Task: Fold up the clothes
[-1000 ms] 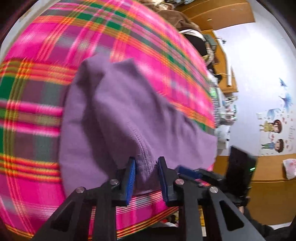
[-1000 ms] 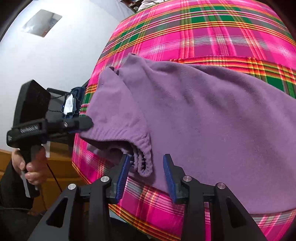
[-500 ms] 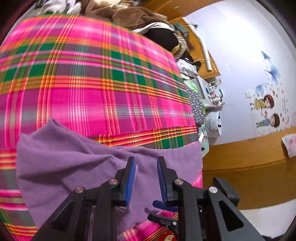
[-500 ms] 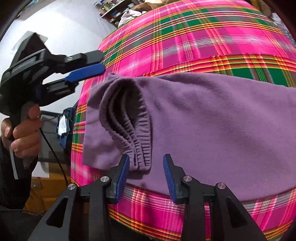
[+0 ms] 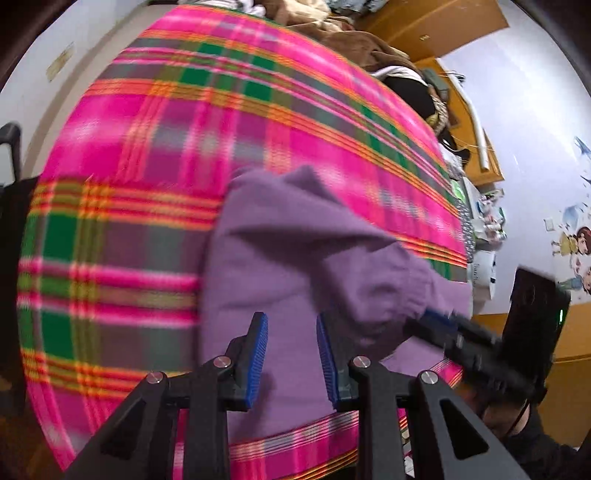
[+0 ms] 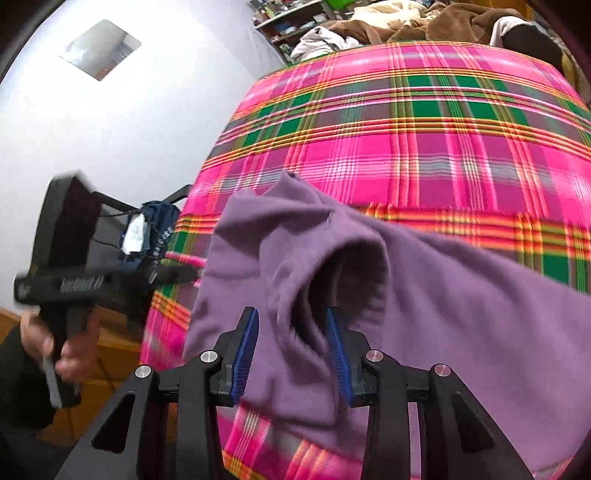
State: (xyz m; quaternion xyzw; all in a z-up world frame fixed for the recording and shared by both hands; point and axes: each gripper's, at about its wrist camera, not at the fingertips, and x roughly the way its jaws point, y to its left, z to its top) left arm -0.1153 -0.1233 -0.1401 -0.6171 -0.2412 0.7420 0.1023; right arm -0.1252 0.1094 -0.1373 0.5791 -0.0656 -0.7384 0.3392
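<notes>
A purple fleece garment (image 5: 295, 258) lies on the pink plaid bed cover (image 5: 147, 147). My left gripper (image 5: 291, 354) hovers over its flat near part. The jaws are opening, and the cloth lies under them without being pinched. From the right wrist it shows at the garment's left edge (image 6: 192, 275), held by a hand (image 6: 70, 354). My right gripper (image 6: 291, 350) straddles the puckered elastic opening (image 6: 351, 273) of the garment (image 6: 461, 314). Its jaws are closing with folds of cloth between the blue pads (image 6: 245, 354). The pads do not visibly press. Its tips (image 5: 436, 319) touch the bunched hem.
A heap of brown and white clothes (image 6: 406, 22) lies at the bed's far end. Wooden furniture (image 5: 436, 22) and a cluttered shelf (image 5: 484, 218) stand along the wall with stickers (image 5: 576, 251). A blue bag (image 6: 155, 229) hangs beside the bed's left side.
The left gripper let go of the hem fold, swung away and came back over the cloth, jaws wider. The right gripper moved onto the elastic opening and its jaws narrowed. The opening now stands taller.
</notes>
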